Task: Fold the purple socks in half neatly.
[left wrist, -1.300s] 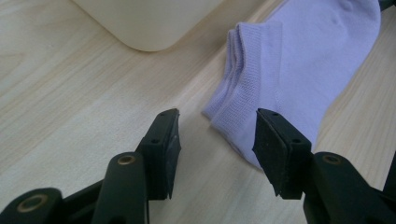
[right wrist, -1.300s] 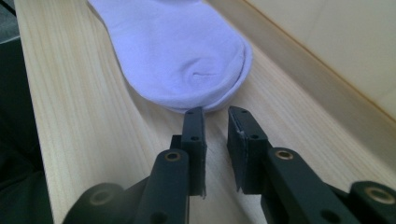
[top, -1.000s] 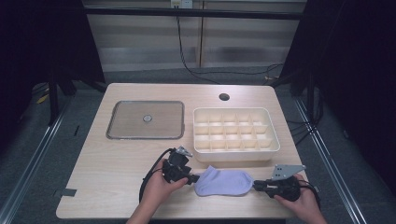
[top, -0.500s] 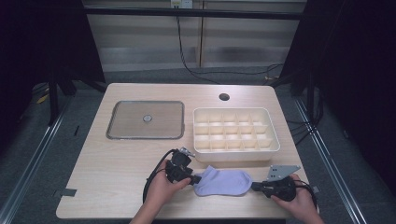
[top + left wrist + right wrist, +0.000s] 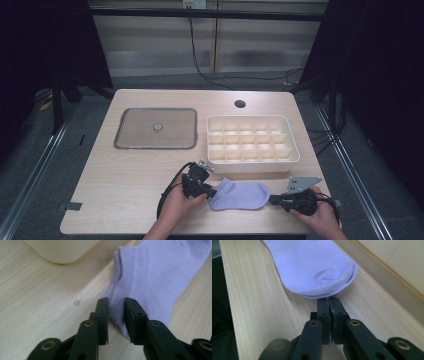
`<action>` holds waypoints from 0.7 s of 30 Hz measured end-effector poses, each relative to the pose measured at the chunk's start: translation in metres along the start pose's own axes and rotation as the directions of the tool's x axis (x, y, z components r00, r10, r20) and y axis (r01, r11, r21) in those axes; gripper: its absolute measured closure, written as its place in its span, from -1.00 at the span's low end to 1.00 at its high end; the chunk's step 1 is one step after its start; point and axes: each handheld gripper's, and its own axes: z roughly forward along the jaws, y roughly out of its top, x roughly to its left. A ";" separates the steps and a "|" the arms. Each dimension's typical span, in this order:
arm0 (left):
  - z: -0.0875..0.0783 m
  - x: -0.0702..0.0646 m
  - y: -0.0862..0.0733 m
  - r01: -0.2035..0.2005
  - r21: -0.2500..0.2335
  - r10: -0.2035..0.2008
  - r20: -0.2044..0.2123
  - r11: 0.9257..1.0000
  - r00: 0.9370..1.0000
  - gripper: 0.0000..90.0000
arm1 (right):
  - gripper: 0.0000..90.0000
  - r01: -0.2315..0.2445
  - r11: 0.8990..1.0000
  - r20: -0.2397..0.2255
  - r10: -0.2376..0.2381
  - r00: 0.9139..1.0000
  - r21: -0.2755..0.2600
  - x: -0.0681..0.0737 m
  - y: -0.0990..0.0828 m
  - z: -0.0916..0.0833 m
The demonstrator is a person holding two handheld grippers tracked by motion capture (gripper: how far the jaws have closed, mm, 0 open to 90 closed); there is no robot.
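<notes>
Left gripper (image 5: 212, 192), at the cuff end of the sock (image 5: 239, 195): fingers (image 5: 102, 315) just closing, narrowed onto the ribbed cuff (image 5: 130, 272), with a ridge of knit in the slot between them, seemingly pinched. Beyond and to the left of these fingers: bare tabletop (image 5: 125, 175) and a rounded corner of the cream compartment tray (image 5: 252, 162).

Between the two pairs of fingers: pale lilac ankle sock, flat on the tabletop, cuff toward the left fingers, toe toward the right ones, just beside the tray's near wall.

Likely handling: very light, limp, no stiffness of its own. Sure to sag and fold if lifted by one end. Knit surface grippy rather than slippery, with nothing breakable. Best holds: the doubled cuff band, thick enough to fill the fingers, and the seamed toe. Thin mid-foot layer more prone to slipping out.

Right gripper (image 5: 272, 200), at the toe (image 5: 324, 282): fingers (image 5: 323, 312) pressed fully together, tips touching the toe's rounded edge. Impossible to tell whether any fabric is caught between them. For a taut carry, grip both ends and lift level.
</notes>
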 end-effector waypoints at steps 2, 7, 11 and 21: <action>0.000 0.001 0.000 0.001 0.010 -0.001 0.006 1.000 1.000 0.77 | 0.95 0.002 1.000 0.001 -0.002 1.000 0.001 0.000 0.000 0.000; -0.001 0.007 -0.001 0.054 0.021 -0.055 0.058 0.998 0.997 0.82 | 0.95 0.001 1.000 0.004 -0.001 1.000 0.000 0.001 0.001 0.000; -0.002 0.014 -0.003 0.106 0.026 -0.108 0.109 0.994 0.988 0.83 | 0.95 0.001 1.000 0.001 -0.001 1.000 -0.004 0.001 0.000 0.001; -0.010 0.018 -0.002 0.146 0.008 -0.145 0.184 0.989 0.972 0.83 | 0.95 0.001 1.000 -0.008 -0.001 1.000 -0.016 -0.001 -0.001 0.001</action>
